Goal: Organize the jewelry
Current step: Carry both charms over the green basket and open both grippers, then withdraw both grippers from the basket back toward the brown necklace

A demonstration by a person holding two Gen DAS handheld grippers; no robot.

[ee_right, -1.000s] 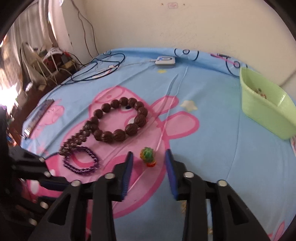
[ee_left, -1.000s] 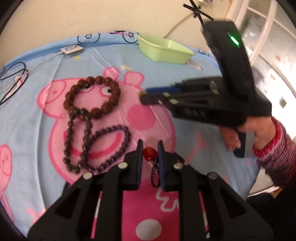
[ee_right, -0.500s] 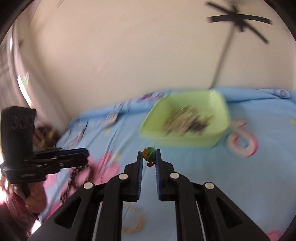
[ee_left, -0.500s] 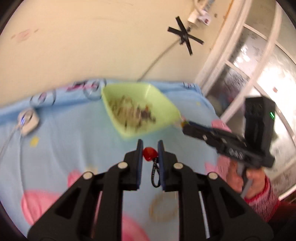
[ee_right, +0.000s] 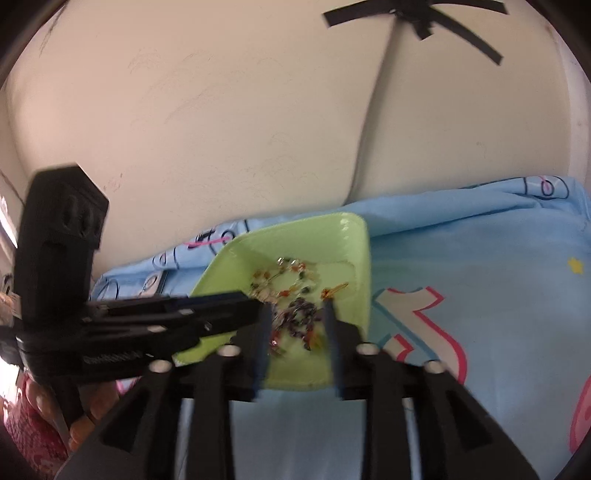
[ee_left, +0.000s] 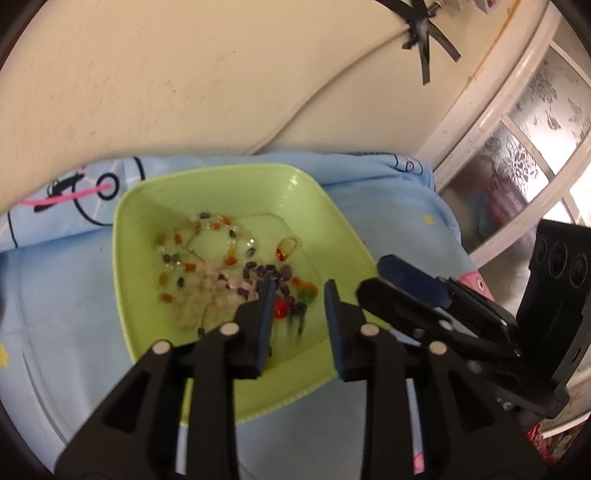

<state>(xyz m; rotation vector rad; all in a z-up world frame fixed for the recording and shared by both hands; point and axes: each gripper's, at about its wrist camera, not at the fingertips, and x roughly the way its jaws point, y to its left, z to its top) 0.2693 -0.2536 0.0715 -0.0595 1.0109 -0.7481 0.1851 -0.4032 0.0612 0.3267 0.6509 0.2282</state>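
A light green plastic bowl [ee_left: 147,229] sits on the blue cartoon sheet by the wall and holds several bead strings and small jewelry pieces [ee_left: 221,269]. My left gripper [ee_left: 299,306] is open over the bowl's near side, with a red-bead pendant [ee_left: 281,308] lying loose in the bowl between its fingers. A green-and-orange charm [ee_left: 306,293] lies beside it. My right gripper [ee_right: 295,325] is open and empty over the same bowl [ee_right: 354,258]; it also shows in the left wrist view [ee_left: 410,284] at the bowl's right rim.
A cream wall [ee_right: 258,129] with a taped cable [ee_left: 424,33] rises right behind the bowl. A white window frame [ee_left: 517,129] stands at the right. The blue sheet [ee_right: 480,295] spreads to the right of the bowl.
Both grippers moved over the green bowl and opened. The red pendant left the left gripper and the green charm left the right gripper; both now lie in the bowl.
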